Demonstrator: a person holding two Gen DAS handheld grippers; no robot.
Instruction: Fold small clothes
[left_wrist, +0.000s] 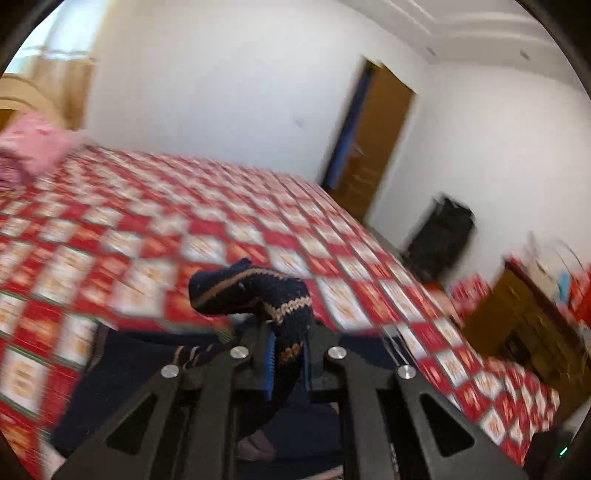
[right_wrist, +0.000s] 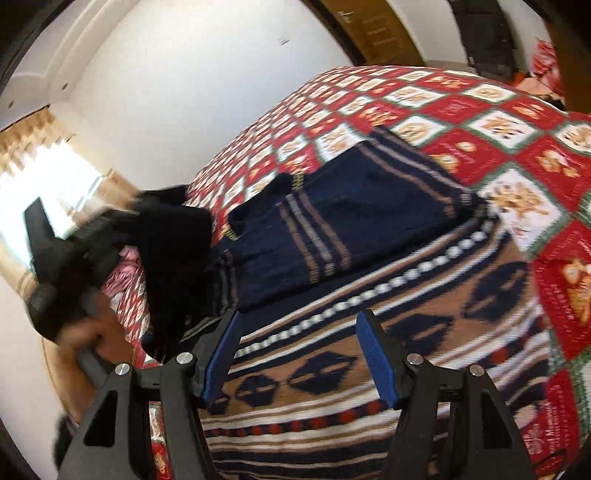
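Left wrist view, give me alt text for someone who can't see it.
The left gripper is shut on a fold of navy knit garment with tan stripes, lifted above a bed with a red and white checked bedspread. The blurred background shows white walls, a wooden door and a pink pillow.

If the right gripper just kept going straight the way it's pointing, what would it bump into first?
Most likely the patterned knit sweater spread on the bed: the right gripper hangs open above its tan and navy bands, tilted down at them. The folded navy part lies further along. Depth is hard to judge here.
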